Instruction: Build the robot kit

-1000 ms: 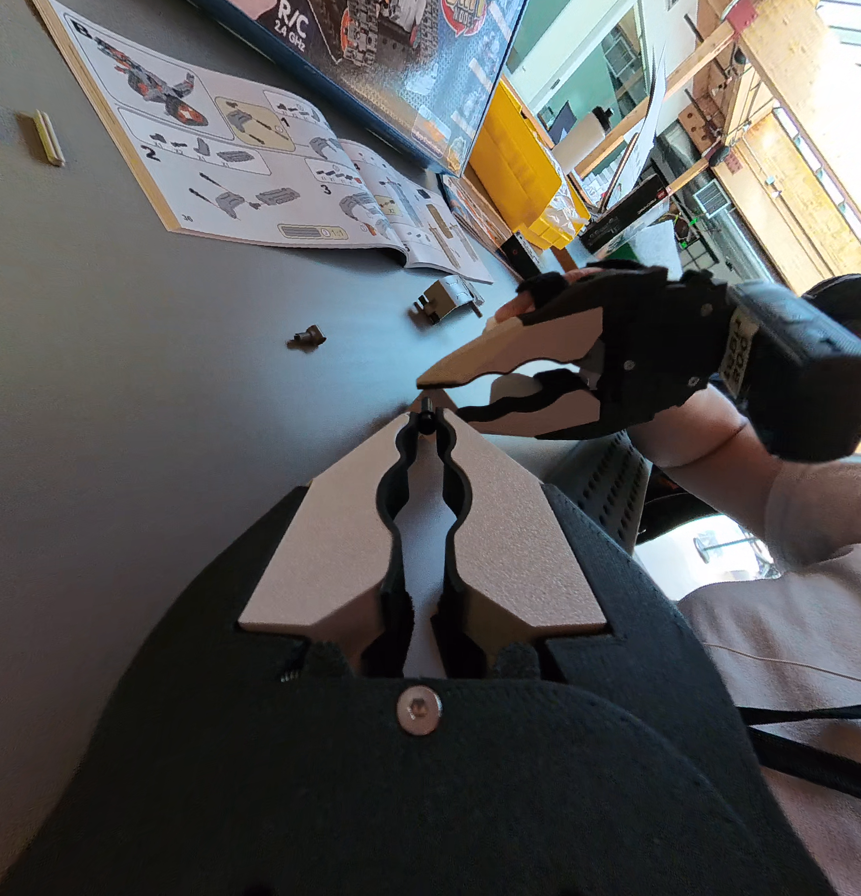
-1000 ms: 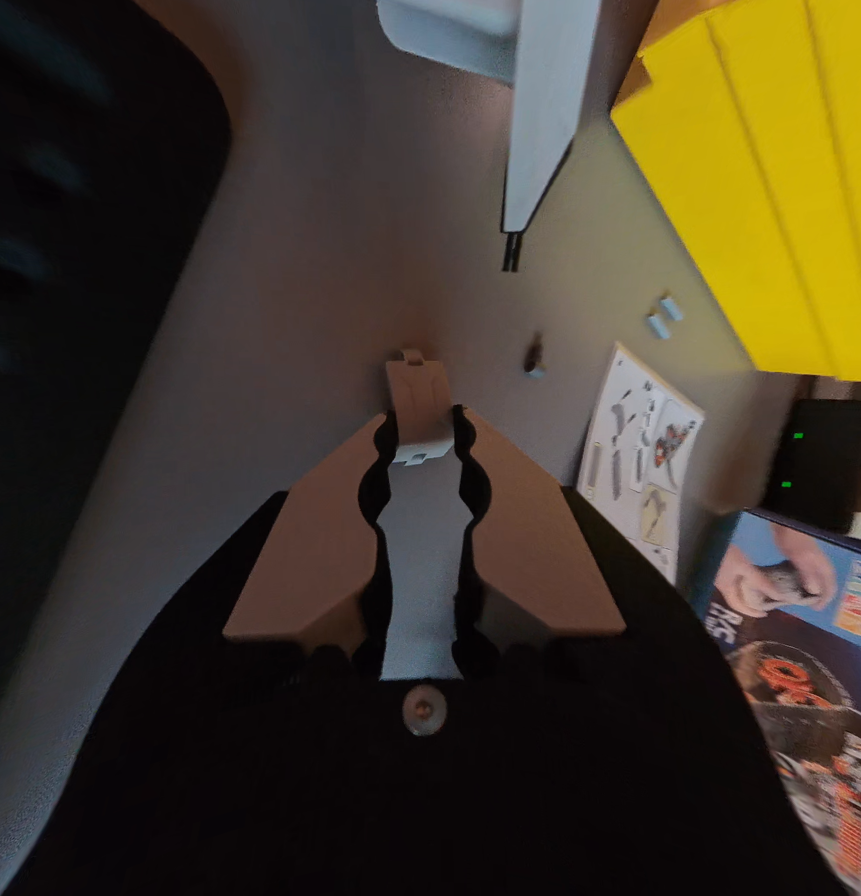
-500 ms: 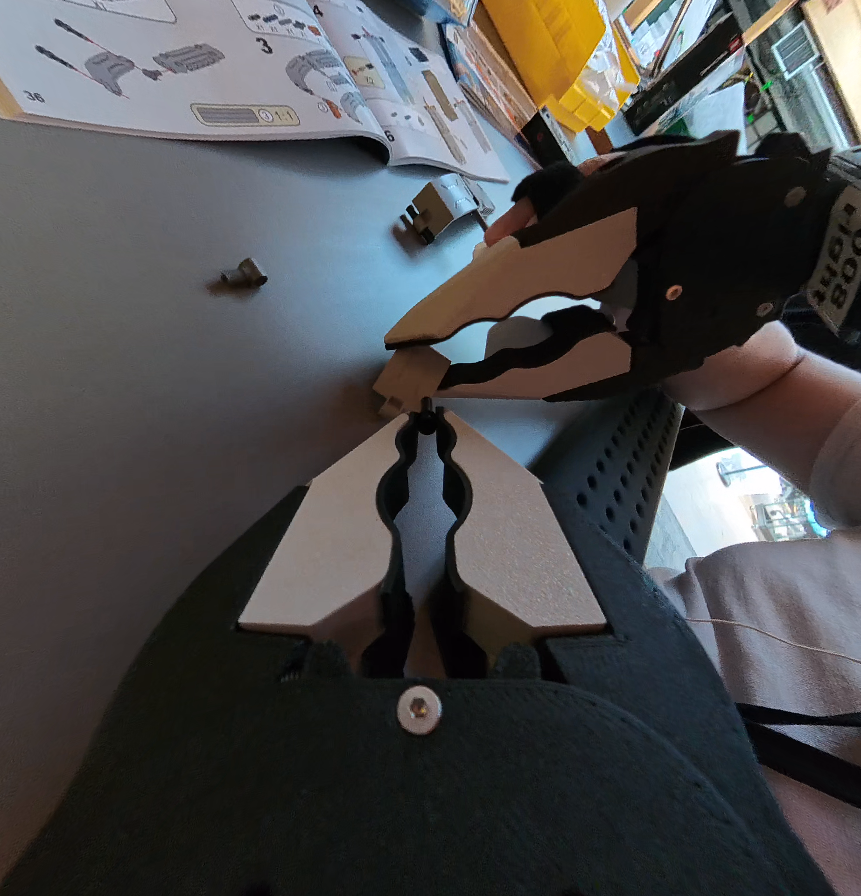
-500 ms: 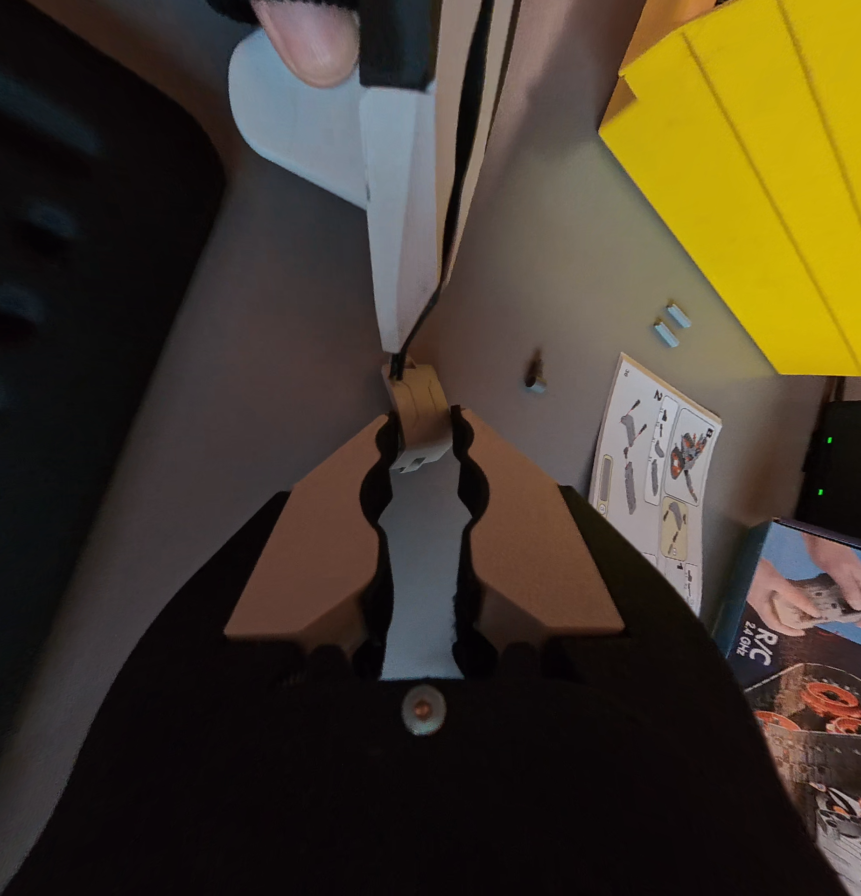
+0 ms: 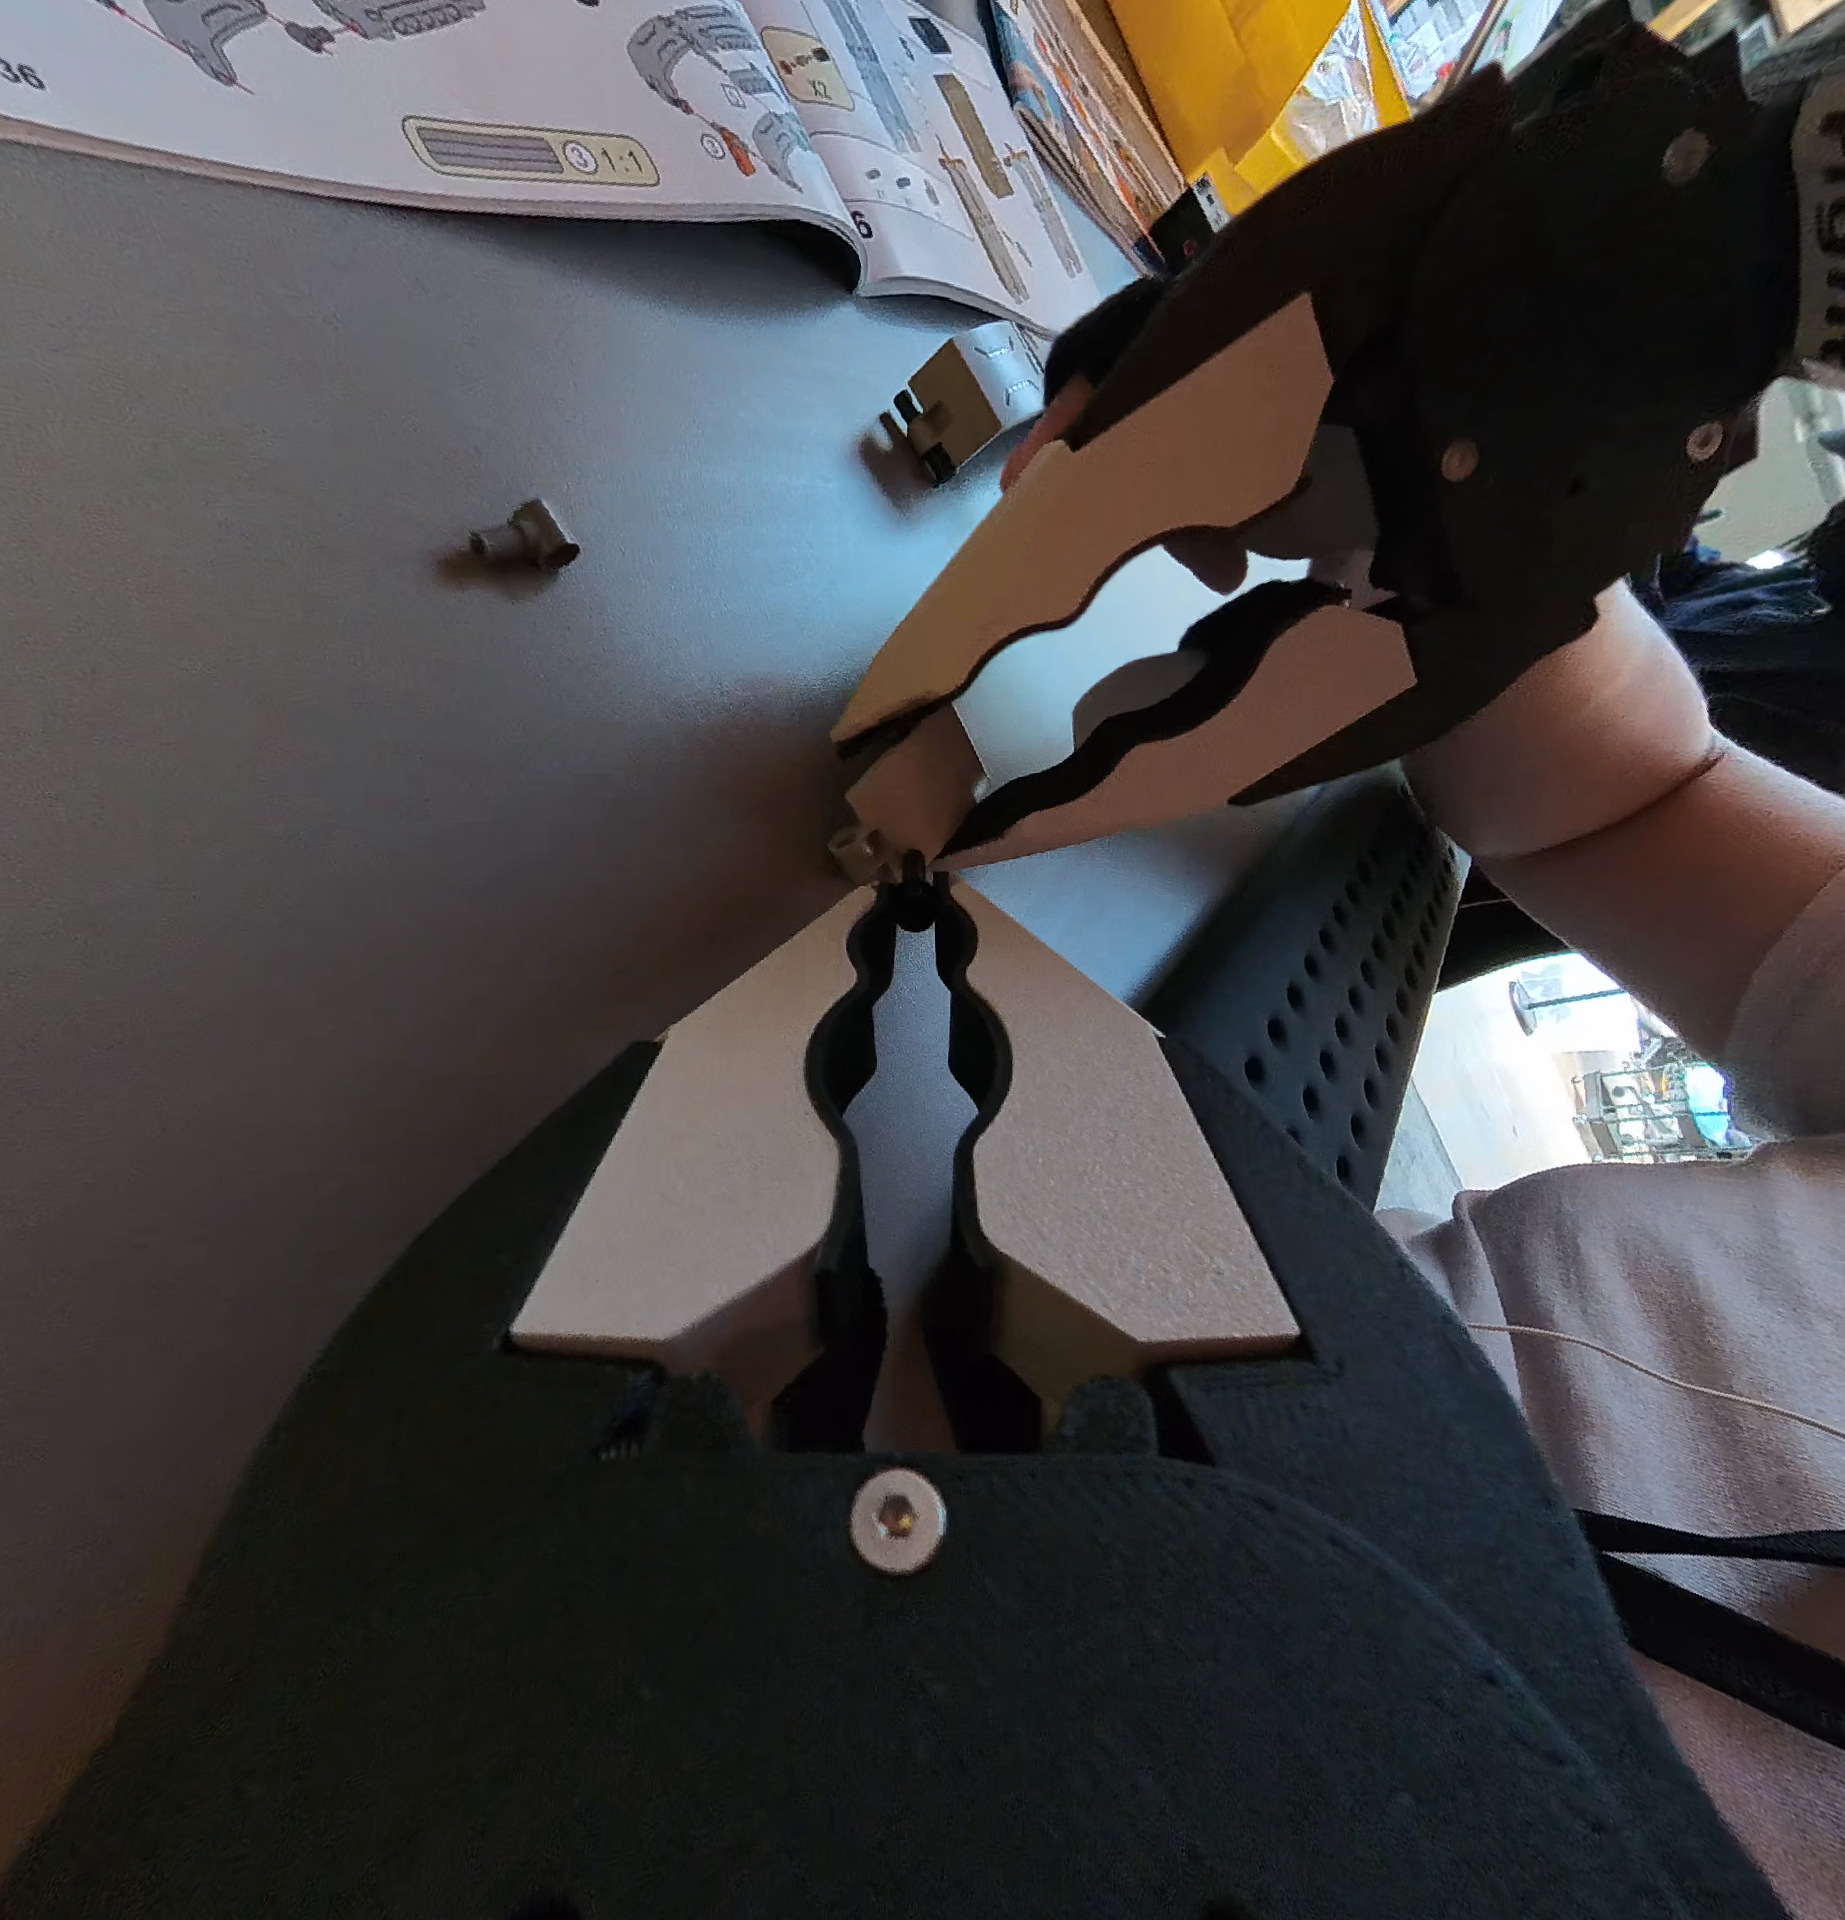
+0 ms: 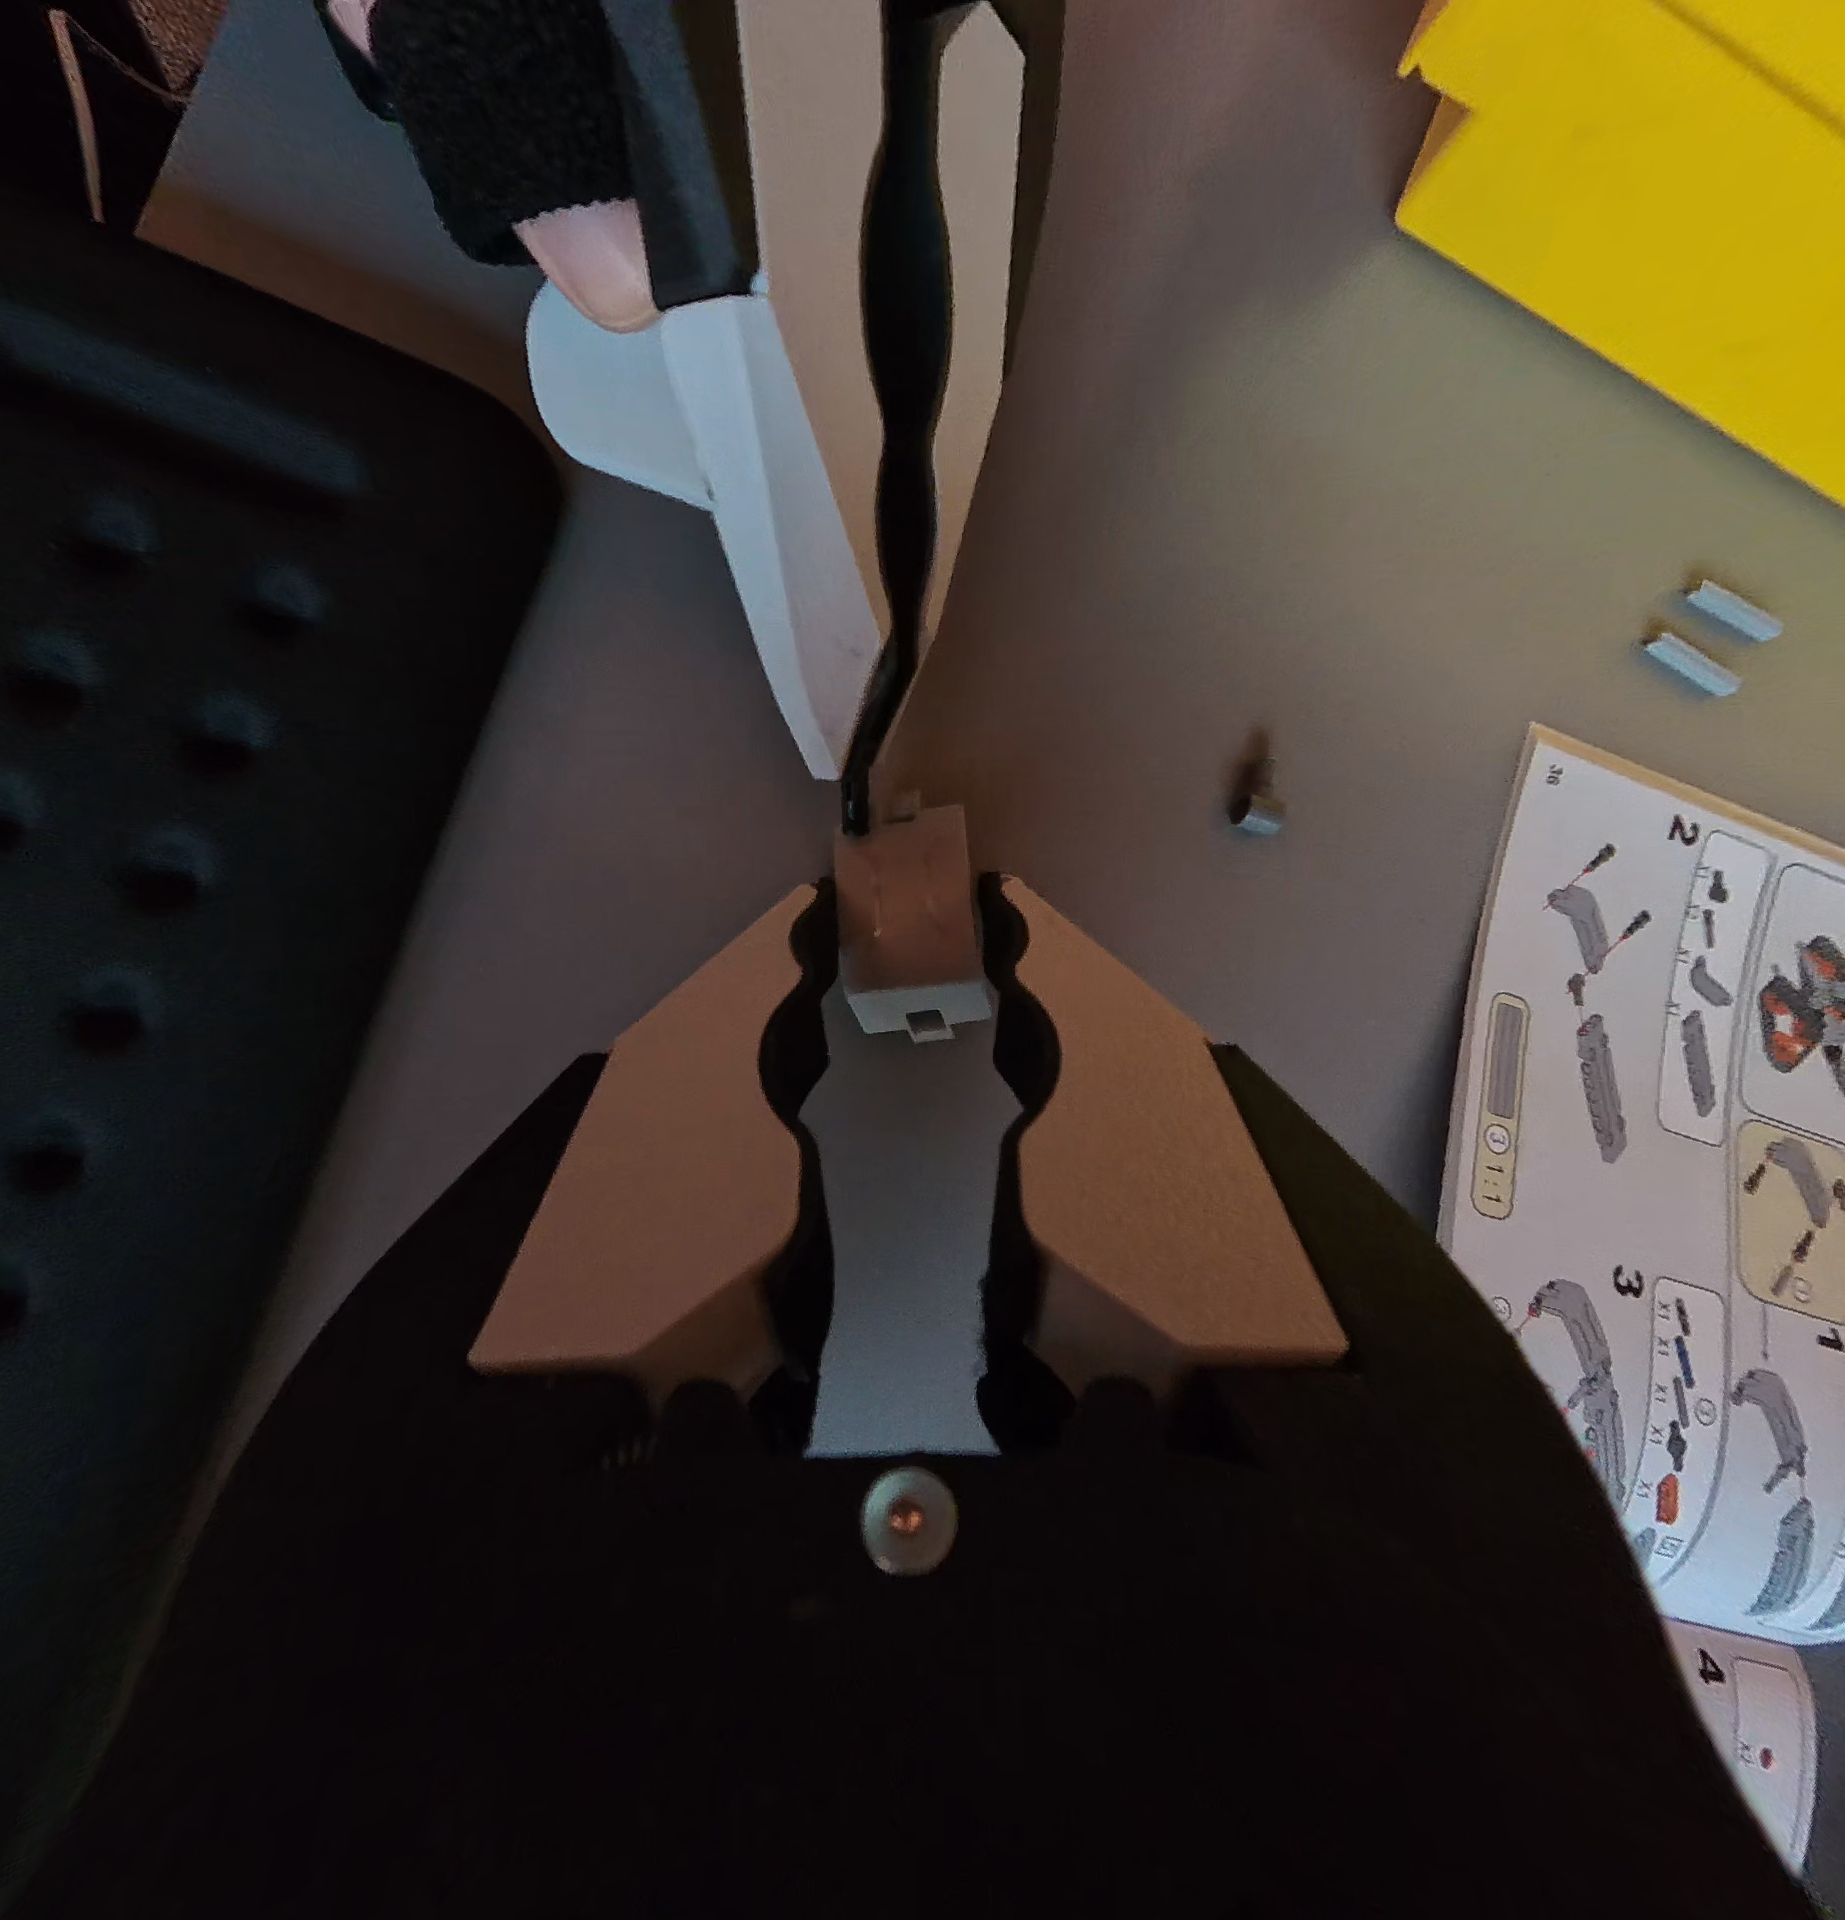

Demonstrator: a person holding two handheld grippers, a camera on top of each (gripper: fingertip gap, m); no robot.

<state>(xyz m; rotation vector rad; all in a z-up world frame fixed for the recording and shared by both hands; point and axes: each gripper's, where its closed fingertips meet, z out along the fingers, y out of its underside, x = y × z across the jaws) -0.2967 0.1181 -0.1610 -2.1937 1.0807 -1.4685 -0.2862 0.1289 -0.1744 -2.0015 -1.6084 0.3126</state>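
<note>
My left gripper is shut on a small black pin held at its fingertips. My right gripper is shut on a grey curved building piece and holds it just above the grey table. In the left wrist view the right gripper comes in from the upper right, and the pin tip touches the end of the piece. In the right wrist view the left gripper comes down from the top, its tips at the far end of the piece.
An open instruction booklet lies on the table. A small grey connector, a grey panel piece and two small light-grey bars lie loose. A yellow bin and a black perforated chair stand at the sides. Both grippers' tips are close together, under 4 cm apart. Between my right fingertips and the small grey connector there is roughly 6 centimetres. My left wrist view looks at it from another angle.
The two grippers have closed in on each other. The left gripper's pin, first apart from the grey piece, now meets its end. Both stay shut.
</note>
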